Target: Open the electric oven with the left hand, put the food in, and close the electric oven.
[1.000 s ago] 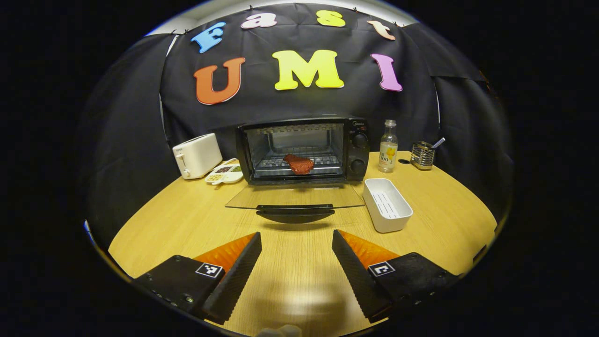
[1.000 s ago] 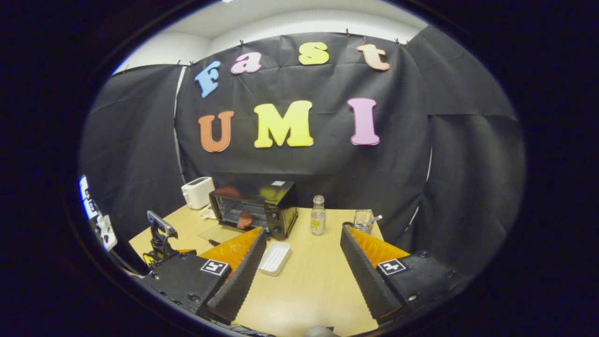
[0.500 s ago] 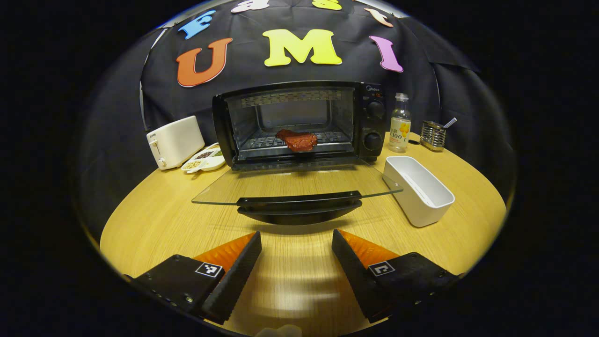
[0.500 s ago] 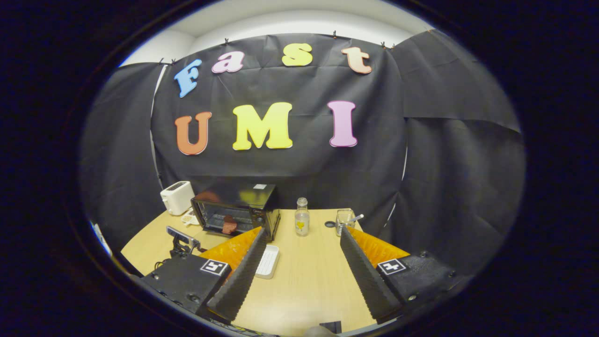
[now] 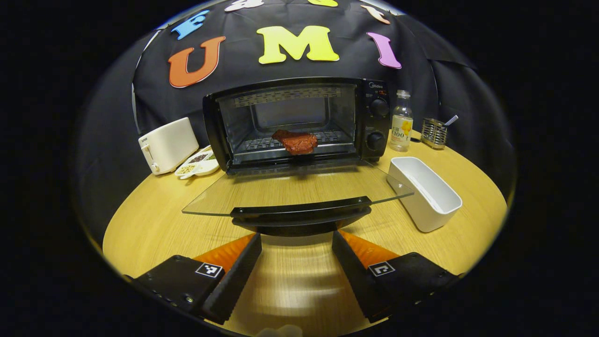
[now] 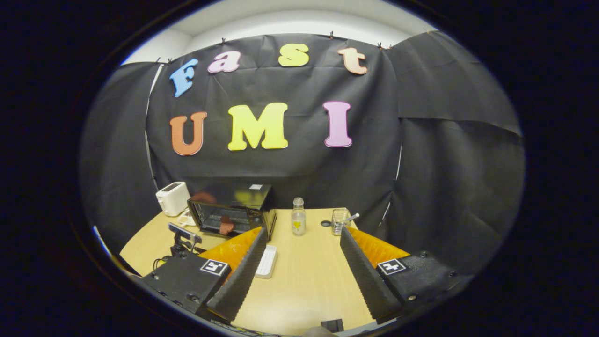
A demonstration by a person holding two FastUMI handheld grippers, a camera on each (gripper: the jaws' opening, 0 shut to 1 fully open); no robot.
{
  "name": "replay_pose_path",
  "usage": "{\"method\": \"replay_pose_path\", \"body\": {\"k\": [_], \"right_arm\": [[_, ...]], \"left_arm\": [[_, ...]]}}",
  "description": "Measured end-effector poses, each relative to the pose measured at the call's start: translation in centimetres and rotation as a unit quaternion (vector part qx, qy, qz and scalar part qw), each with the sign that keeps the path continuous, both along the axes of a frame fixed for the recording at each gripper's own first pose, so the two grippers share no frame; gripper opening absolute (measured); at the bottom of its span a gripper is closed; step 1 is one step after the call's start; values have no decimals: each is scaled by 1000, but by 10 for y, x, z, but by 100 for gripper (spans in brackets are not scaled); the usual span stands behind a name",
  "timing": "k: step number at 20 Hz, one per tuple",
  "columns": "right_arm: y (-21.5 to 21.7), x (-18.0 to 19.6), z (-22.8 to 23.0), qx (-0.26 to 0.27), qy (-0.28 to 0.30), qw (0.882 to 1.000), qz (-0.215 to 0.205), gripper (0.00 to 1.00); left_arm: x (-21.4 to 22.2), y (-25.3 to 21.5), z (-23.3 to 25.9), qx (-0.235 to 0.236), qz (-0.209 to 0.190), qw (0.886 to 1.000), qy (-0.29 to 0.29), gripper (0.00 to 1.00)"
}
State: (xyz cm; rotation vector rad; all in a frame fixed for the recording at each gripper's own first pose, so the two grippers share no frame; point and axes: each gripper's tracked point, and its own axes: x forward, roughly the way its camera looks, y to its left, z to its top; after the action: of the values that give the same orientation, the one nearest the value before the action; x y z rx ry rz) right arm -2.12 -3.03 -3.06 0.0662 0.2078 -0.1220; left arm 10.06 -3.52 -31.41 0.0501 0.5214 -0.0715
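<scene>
The black electric oven (image 5: 369,117) stands at the back of the wooden table with its glass door (image 5: 295,189) folded down flat. A reddish piece of meat (image 5: 295,141) lies on the rack inside. The door's black handle (image 5: 300,216) is just beyond my left gripper (image 5: 296,241), which is open with nothing between its fingers. In the right gripper view the oven (image 6: 234,207) is small and far off at the left, the meat (image 6: 226,225) visible inside. My right gripper (image 6: 299,236) is held high and back from the table, open and empty.
A white rectangular tray (image 5: 425,192) sits right of the door. A white toaster (image 5: 167,145) and a divided snack dish (image 5: 199,163) stand left of the oven; a bottle (image 5: 401,122) and a wire cup (image 5: 434,133) to its right. The other gripper's rig (image 6: 182,236) shows at left.
My left gripper has moved forward toward the open door, so the handle now sits right at its fingertips. The right gripper has drawn back and risen, the oven shrinking in its view.
</scene>
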Motion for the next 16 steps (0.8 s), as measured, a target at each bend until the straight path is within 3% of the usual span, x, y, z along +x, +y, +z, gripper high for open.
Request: {"method": "replay_pose_path", "body": {"k": [8,9,10,16], "right_arm": [[-3,1,-9,24,-9,1000,-8,100],[-5,0,-11,30,-10,999,-12,96],[-7,0,-12,36,-11,999,-15,100],[-18,-5,-17,44,-6,999,-30,100]], "left_arm": [[22,4,48,12,-11,999,-38,96],[26,4,54,16,-13,999,-41,96],[32,5,61,19,-14,999,-45,96],[71,2,107,17,-19,996,-83,98]]}}
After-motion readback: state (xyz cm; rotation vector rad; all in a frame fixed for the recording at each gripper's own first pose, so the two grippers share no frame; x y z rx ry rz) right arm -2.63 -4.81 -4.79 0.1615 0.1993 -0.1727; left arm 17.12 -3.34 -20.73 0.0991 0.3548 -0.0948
